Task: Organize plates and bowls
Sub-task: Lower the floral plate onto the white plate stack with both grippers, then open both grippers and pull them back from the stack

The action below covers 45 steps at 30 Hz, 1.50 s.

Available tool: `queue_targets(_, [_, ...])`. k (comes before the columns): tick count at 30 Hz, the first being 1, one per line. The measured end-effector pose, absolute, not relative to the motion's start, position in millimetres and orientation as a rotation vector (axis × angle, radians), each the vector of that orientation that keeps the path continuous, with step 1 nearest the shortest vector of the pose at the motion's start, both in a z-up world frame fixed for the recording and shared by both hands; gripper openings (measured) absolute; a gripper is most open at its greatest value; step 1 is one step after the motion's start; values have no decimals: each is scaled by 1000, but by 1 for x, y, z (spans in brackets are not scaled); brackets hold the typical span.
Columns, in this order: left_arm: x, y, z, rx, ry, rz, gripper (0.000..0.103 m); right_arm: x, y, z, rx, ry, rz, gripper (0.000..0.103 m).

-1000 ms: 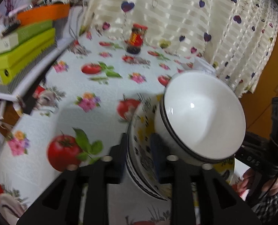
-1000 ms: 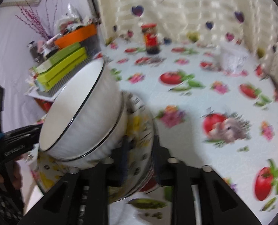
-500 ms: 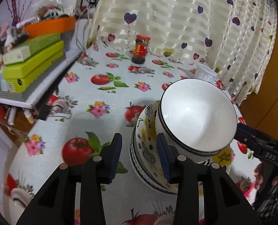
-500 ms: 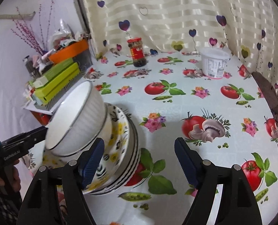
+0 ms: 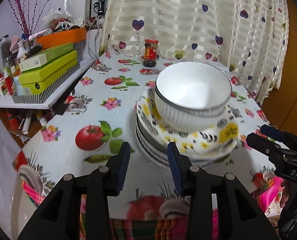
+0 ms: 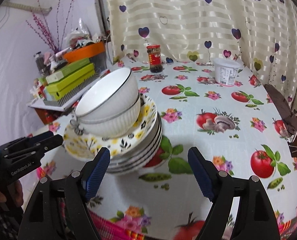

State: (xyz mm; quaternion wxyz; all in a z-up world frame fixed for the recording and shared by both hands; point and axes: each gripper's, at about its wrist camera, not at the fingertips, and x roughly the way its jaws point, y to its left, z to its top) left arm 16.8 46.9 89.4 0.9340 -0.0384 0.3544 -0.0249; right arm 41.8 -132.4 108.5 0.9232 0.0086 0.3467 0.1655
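Note:
Two white ribbed bowls (image 5: 190, 98) sit nested on a stack of several plates (image 5: 168, 140); the top plate has yellow flowers and black leaves. The stack rests on the tablecloth near the table's front edge. My left gripper (image 5: 148, 154) is open and empty, just in front of the stack's left side. My right gripper (image 6: 148, 160) is open and empty, in front of the stack's right side. In the right wrist view the bowls (image 6: 110, 108) and plates (image 6: 128, 146) lie left of centre. Each gripper shows in the other's view, the right (image 5: 268, 140) and the left (image 6: 38, 142).
A dark sauce jar (image 6: 155, 59) stands at the back by the curtain. A white plastic tub (image 6: 226, 72) sits at the back right. A shelf with green boxes (image 5: 46, 74) and an orange bin (image 5: 62, 37) is on the left. The tablecloth (image 6: 218, 140) extends right.
Both grippers let go of the plate stack, opened and drew back toward the table's front edge. The stack with the bowls now rests on the table.

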Motion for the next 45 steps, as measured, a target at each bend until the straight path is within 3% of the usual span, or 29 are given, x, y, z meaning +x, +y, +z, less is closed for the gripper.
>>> queue_targets(23, [-3, 14, 20, -3, 830, 4, 40, 24, -126, 36, 22, 825, 244, 81])
queue_targets(45, [-1, 13, 16, -42, 811, 23, 40, 19, -115, 23, -64, 824, 166, 92])
